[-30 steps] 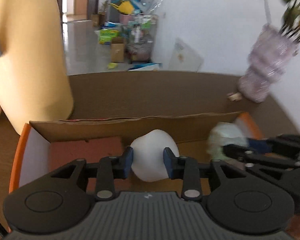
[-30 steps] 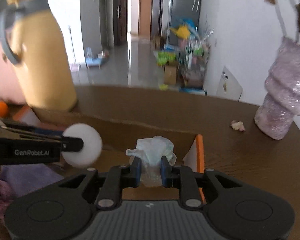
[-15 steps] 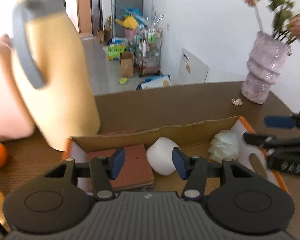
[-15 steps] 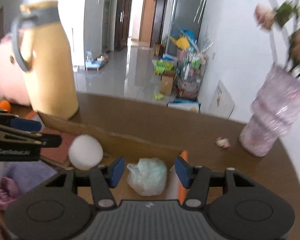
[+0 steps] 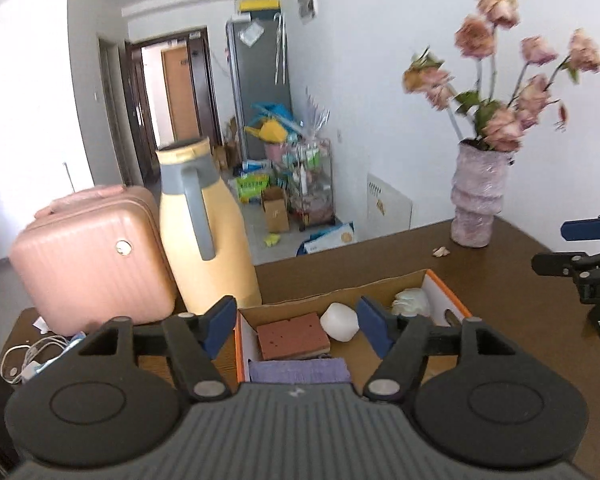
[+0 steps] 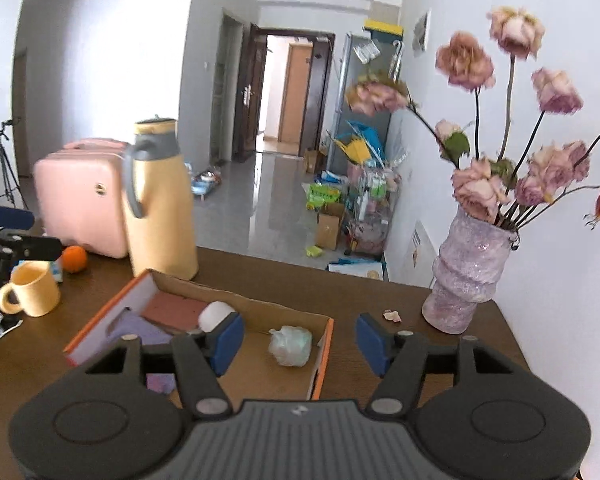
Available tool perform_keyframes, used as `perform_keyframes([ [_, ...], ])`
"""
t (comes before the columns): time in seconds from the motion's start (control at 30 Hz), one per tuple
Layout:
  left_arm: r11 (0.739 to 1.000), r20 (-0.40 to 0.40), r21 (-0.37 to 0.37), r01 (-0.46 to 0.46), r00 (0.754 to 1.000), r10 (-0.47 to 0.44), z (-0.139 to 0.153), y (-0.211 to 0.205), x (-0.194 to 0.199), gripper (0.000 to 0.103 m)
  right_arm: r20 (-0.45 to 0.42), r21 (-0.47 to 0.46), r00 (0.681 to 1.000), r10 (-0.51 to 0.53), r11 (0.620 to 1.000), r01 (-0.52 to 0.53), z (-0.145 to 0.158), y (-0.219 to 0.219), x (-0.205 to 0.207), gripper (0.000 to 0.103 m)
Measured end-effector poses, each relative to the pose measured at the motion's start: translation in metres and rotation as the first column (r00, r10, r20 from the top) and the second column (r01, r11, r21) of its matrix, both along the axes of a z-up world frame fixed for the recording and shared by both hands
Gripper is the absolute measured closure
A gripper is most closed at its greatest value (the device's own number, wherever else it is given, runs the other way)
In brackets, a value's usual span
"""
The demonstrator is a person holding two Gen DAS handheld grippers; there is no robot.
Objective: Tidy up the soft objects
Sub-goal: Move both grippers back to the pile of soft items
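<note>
1. Above the cardboard box [image 6: 320, 336] on the brown table [image 6: 440, 344], both grippers hang empty; jaws have just been opening.
2. Left gripper [image 5: 296, 326]: spread wide, nothing between the pads. Right gripper [image 6: 300, 342]: same, wide and empty.
3. White foam ball [image 5: 339, 321] lies in the box beside the red-brown sponge [image 5: 293, 335]; purple cloth [image 5: 300, 371] at the near end.
4. Pale green crumpled wad [image 6: 290, 345] lies in the box by the orange-edged right wall.
5. Progress: four soft items boxed, looks mostly done.
6. Left: possibly the small scrap [image 6: 392, 315] near the vase [image 6: 466, 276]; too small to tell what it is.
</note>
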State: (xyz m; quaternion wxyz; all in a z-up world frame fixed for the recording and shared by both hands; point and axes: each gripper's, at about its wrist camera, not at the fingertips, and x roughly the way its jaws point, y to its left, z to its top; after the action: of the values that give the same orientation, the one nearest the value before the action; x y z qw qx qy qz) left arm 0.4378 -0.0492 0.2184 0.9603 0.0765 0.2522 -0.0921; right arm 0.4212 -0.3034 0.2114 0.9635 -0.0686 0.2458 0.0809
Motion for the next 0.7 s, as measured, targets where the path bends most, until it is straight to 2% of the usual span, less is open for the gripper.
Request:
perform_keyframes([
  [0.1,0.999,0.057,-0.043,-0.003,0.998,0.006,-0.006,0.009,-0.044,0.029,0.074,0.078,0.997,0.008,0.997,-0.014,-0.011,-0.002,-0.051,0.031],
  [0.2,0.996,0.098,-0.065,0.056,0.994,-0.049,-0.036,0.028,-0.1,0.028,0.115,0.165,0.99,0.086,0.981,-0.105,-0.043,-0.003,-0.109,0.031],
  [0.33,0.998,0.143,-0.061,0.014,0.99,-0.005,-0.085,0.045,-0.173,0.026,0.176,0.155,0.981,0.08,0.982,-0.108,-0.092,0.005,-0.185,0.03],
  [0.43,0.996,0.169,-0.093,-0.007,0.985,0.023,-0.117,0.052,-0.222,0.024,0.168,0.152,0.983,0.076,0.983,-0.102,-0.129,0.012,-0.226,0.029],
  [0.57,0.989,0.138,-0.14,-0.038,0.989,0.057,-0.147,0.056,-0.262,0.023,0.129,0.159,0.99,0.061,0.984,-0.082,-0.165,0.016,-0.263,0.028],
  [0.7,0.991,0.064,-0.127,-0.043,0.997,0.051,-0.161,0.056,-0.265,0.023,0.073,0.184,0.996,0.055,0.981,-0.067,-0.18,0.014,-0.269,0.028],
])
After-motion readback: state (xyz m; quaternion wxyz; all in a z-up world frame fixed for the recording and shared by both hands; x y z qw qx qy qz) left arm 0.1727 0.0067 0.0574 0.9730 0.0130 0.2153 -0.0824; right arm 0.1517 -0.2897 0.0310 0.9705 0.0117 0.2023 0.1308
